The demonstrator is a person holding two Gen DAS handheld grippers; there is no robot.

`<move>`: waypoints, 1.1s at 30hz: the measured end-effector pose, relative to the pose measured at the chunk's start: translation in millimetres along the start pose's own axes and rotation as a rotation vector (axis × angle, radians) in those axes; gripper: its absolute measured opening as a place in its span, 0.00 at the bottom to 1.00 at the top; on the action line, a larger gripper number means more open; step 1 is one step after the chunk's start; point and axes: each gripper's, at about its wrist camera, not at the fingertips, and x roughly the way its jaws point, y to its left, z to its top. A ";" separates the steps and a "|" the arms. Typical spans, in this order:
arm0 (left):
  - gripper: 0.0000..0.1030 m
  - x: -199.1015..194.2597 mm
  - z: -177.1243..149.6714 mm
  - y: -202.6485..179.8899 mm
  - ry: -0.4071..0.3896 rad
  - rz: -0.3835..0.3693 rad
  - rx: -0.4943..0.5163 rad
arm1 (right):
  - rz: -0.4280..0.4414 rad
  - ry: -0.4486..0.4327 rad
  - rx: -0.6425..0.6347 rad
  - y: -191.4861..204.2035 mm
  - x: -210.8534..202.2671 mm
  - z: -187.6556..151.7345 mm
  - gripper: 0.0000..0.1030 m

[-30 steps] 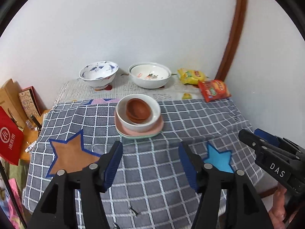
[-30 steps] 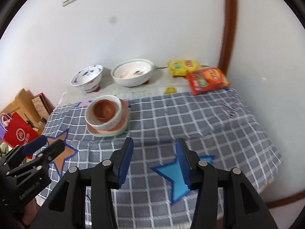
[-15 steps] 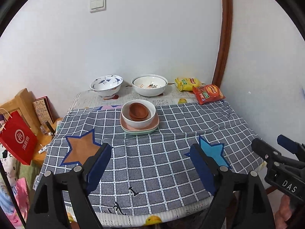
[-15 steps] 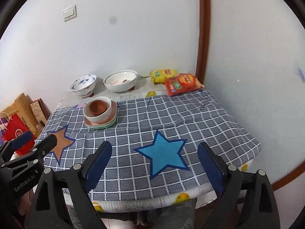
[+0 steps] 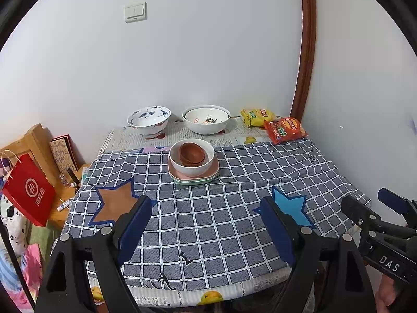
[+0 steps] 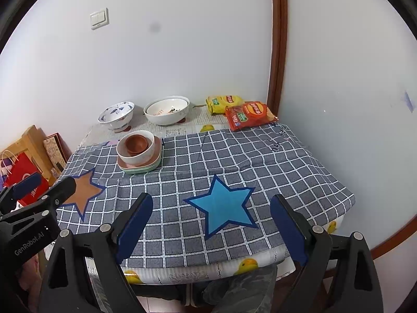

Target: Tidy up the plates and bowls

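A: We see white walls, brown door trim (image 5: 303, 52), and a tabletop (image 5: 208, 221) under grey checked cloth.

B: The stack of plates and bowls (image 5: 192, 160) sits mid-tabletop, with two bowls (image 5: 206, 118) behind it. Left gripper (image 5: 206, 224) and right gripper (image 6: 208, 229) both have jaws wide, holding nothing.

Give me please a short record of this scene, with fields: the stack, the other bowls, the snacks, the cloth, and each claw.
stack: brown bowl inside white bowl, on pink plate, on green plate
other bowls: blue-patterned bowl and large white bowl, apart from the stack, near the wall
snacks: yellow bag and red bag, far right corner
cloth: grey checked tablecloth with an orange star and a blue star
left claw: open, empty
right claw: open, empty
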 end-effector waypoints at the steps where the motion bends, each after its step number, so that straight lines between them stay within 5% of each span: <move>1: 0.81 -1.0 0.1 0.5 -0.002 -0.001 0.000 | -0.001 -0.001 0.001 0.3 -0.5 -0.2 0.88; 33: 0.82 -4.7 -0.2 1.9 -0.011 -0.004 -0.018 | -0.010 -0.009 0.005 0.5 -7.5 -4.0 0.88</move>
